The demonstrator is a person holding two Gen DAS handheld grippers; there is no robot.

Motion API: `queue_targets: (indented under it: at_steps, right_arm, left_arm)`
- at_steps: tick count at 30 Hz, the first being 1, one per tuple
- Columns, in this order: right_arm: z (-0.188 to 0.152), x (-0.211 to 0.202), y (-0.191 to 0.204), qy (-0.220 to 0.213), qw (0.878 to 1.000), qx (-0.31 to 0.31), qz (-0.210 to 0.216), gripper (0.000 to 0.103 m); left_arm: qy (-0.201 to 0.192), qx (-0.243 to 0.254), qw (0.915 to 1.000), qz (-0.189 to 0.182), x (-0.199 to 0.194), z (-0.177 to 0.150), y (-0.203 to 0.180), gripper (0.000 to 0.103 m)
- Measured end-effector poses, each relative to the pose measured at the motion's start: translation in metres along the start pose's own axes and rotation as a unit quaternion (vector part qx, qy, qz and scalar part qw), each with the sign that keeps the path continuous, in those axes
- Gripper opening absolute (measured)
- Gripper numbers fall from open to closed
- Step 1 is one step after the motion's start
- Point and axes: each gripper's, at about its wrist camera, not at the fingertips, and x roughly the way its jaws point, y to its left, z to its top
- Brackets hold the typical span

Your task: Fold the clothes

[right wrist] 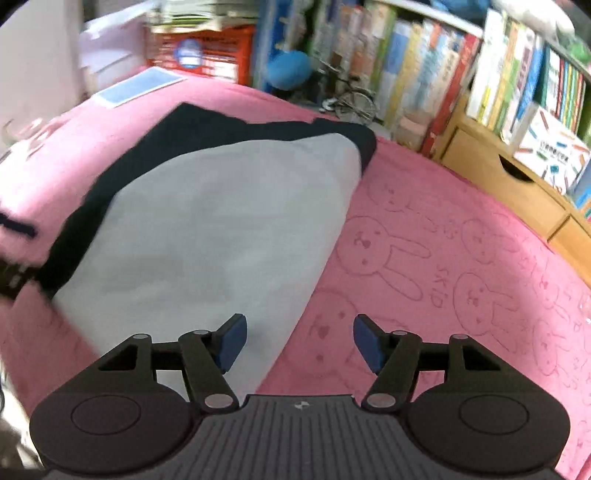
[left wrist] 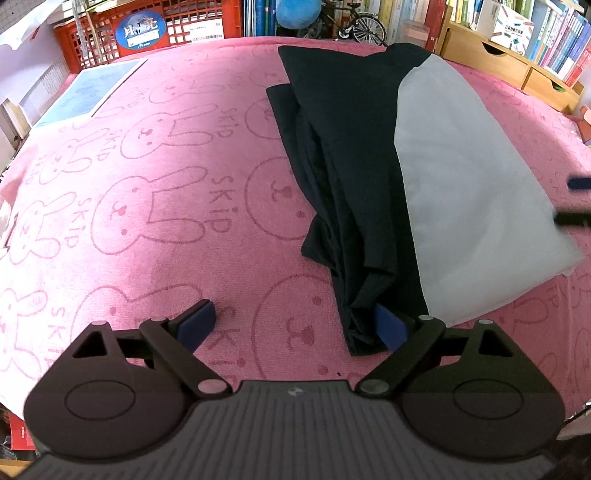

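Note:
A garment lies folded lengthwise on the pink rabbit-print cloth [left wrist: 155, 206], with a black part [left wrist: 332, 166] on the left and a pale grey part [left wrist: 461, 184] on the right. My left gripper [left wrist: 295, 325] stands wide open at the garment's near end. Its right fingertip [left wrist: 389, 328] is against the black corner and nothing is pinched. My right gripper [right wrist: 300, 341] is open over the grey part's [right wrist: 207, 236] right edge, with nothing gripped. Each gripper shows as a blur at the edge of the other's view, the right gripper [left wrist: 576, 199] and the left gripper [right wrist: 14, 251].
Beyond the far edge of the pink cloth stand a red crate [left wrist: 147, 33], a blue ball [left wrist: 299, 13] and a model bicycle [left wrist: 354, 26]. A blue sheet [left wrist: 88, 92] lies at the far left. Wooden drawers [right wrist: 509, 184] and bookshelves [right wrist: 480, 74] border the right side.

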Motion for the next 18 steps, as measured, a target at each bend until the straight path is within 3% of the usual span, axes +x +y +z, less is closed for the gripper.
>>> queue_targets:
  at_steps: [7, 11, 12, 13, 15, 18]
  right_arm:
    - [-0.034, -0.023, 0.034, -0.019, 0.999, -0.041, 0.03, 0.065]
    - [-0.046, -0.017, 0.033, -0.009, 0.999, -0.046, -0.016, 0.066]
    - [-0.048, -0.015, 0.028, -0.003, 0.999, -0.035, -0.036, 0.07]
    - [-0.051, -0.013, 0.02, 0.0, 0.999, -0.022, -0.046, 0.081]
    - [-0.053, -0.013, 0.013, -0.002, 0.999, -0.012, -0.048, 0.083]
    - [-0.054, -0.018, 0.021, -0.023, 0.997, -0.043, -0.053, 0.083]
  left_arm:
    - [0.011, -0.005, 0.9999, 0.002, 0.001, 0.003, 0.0, 0.094]
    - [0.022, -0.015, 0.9996, 0.007, 0.002, 0.006, 0.0, 0.095]
    - [0.025, -0.021, 0.9994, 0.009, 0.002, 0.007, 0.001, 0.095]
    - [0.028, -0.03, 0.9991, 0.01, 0.001, 0.007, 0.003, 0.095]
    - [0.037, -0.058, 0.9975, 0.015, -0.003, 0.007, 0.007, 0.094]
    - [0.026, -0.08, 0.9958, 0.035, -0.023, 0.003, 0.007, 0.086]
